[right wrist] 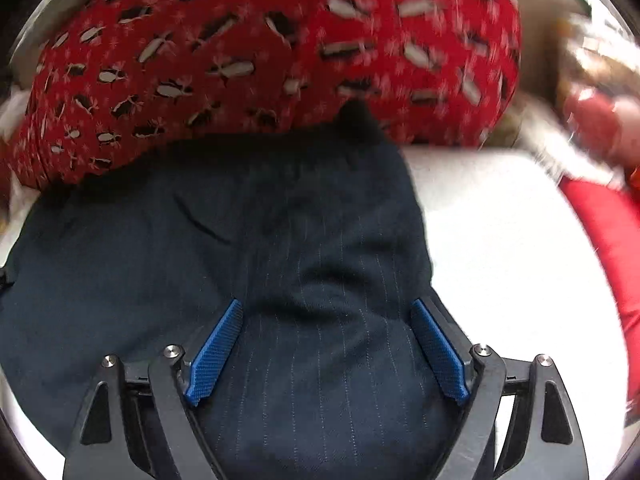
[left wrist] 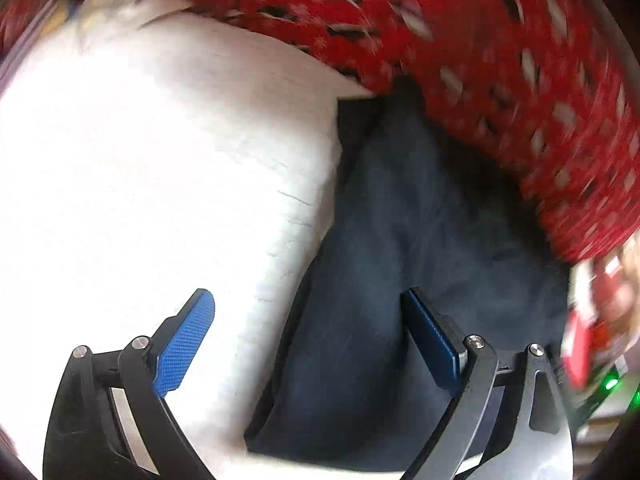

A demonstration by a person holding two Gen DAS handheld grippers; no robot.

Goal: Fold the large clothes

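Note:
A dark navy pinstriped garment (right wrist: 224, 248) lies folded on a white surface (right wrist: 500, 248); in the left wrist view the garment (left wrist: 400, 240) lies right of centre. My left gripper (left wrist: 310, 304) is open and empty, its left finger over the white surface (left wrist: 140, 180) and its right finger over the garment's left edge. My right gripper (right wrist: 326, 312) is open, low over the garment's near part, with cloth bulging between the blue pads (right wrist: 214, 354); they do not pinch it.
A red cloth with a black and white pattern (right wrist: 260, 52) lies behind the garment and overlaps its far edge; it also shows in the left wrist view (left wrist: 460, 32). A plain red item (right wrist: 608, 240) lies at the right edge.

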